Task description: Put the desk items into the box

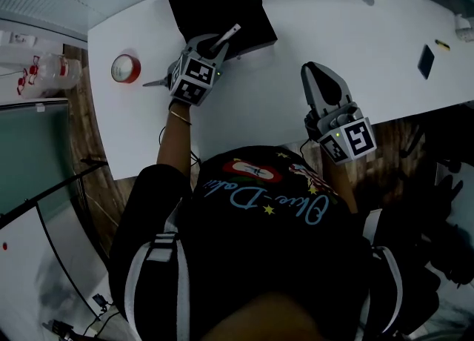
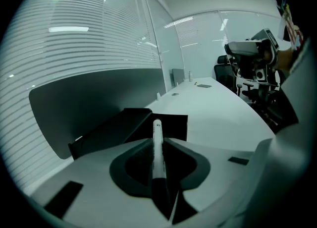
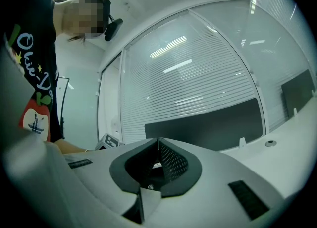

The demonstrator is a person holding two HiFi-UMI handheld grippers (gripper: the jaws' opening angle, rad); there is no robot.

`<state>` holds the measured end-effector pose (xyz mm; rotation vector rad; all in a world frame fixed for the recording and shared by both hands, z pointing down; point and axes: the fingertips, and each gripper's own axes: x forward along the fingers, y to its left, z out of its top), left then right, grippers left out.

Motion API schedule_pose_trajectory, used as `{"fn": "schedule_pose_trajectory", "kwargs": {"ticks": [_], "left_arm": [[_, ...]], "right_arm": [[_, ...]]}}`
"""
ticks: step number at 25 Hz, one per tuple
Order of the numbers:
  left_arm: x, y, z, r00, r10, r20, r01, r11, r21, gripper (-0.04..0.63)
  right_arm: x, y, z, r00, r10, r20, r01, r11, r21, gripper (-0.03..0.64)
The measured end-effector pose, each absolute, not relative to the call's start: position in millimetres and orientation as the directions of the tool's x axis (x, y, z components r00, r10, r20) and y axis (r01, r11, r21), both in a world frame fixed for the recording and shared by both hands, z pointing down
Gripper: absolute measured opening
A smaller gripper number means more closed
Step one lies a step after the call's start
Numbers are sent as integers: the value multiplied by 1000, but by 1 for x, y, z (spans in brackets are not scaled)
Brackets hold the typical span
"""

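I'm holding a marker (image 2: 157, 145) clamped in my left tool (image 1: 220, 47) over the black box (image 1: 222, 6) at twelve o'clock. My right tool (image 1: 317, 74) is sitting closed and empty, and the red tape roll (image 1: 125, 68) is waiting.

The box (image 1: 222, 6) sits at the far edge of the desk (image 1: 318, 28). A tape roll (image 1: 125, 68) lies left of it, and the pen (image 1: 227, 37) is over its near edge.

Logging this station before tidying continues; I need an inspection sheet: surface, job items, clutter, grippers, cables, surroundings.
Surface: white desk, no spills seen.
Job's things: black box at far edge; red tape roll at left.
Clutter: small dark item at right.
Grippers: left hand-held gripper clamps a marker near the box; right hand-held gripper shut, empty.
Cables: thin leads on floor, lower left.
Surroundings: window blinds, office chairs.
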<state>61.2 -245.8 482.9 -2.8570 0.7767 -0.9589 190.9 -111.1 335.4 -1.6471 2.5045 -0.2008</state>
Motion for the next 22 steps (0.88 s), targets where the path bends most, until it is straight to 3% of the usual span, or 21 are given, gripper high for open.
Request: {"fn": "schedule_pose_trajectory", "kwargs": {"ticks": [22], "left_arm": [[77, -238, 502, 680, -394, 618, -314, -919, -240, 80]], "right_arm": [[194, -99, 337, -326, -945, -13, -929, 323, -178, 25]]}}
